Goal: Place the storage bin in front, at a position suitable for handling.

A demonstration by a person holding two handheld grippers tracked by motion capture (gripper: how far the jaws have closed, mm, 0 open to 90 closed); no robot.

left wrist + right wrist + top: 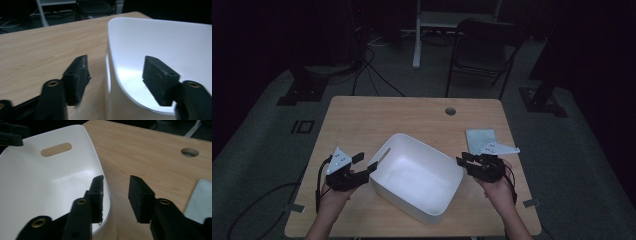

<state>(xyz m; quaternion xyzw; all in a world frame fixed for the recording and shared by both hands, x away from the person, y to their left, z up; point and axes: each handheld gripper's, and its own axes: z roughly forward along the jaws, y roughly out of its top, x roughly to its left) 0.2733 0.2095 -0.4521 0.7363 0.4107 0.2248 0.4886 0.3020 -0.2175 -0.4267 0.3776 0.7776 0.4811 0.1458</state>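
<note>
The white tub (pixel 417 177) sits near the middle of the wooden desk (pixel 362 120), turned at a slant, with one corner pointing at the person. It is empty inside. One end wall has a long rounded handle slot (pixel 56 149) cut through it. I can see no writing, label or brand name on the tub or on anything else here.

The left hand-held gripper (pixel 364 162) is at the tub's left end, close by the rim. Its jaws are spread wide. In the left gripper view (pixel 115 75) one jaw is over the desk outside the tub and the other is over the inside, with the white rim between them. I cannot tell if either jaw touches the rim.

The right hand-held gripper (pixel 460 161) is at the tub's right end. Its jaws are spread too, but not as wide. In the right gripper view (pixel 116 195) one jaw is over the tub's rim and the other is over the desk.

A pale folded cloth (pixel 481 138) lies flat on the desk behind the right hand (pixel 498 187). A small round hole (pixel 450 111) is in the desk near its far edge. A dark chair (pixel 484 47) stands on the floor beyond the desk.
</note>
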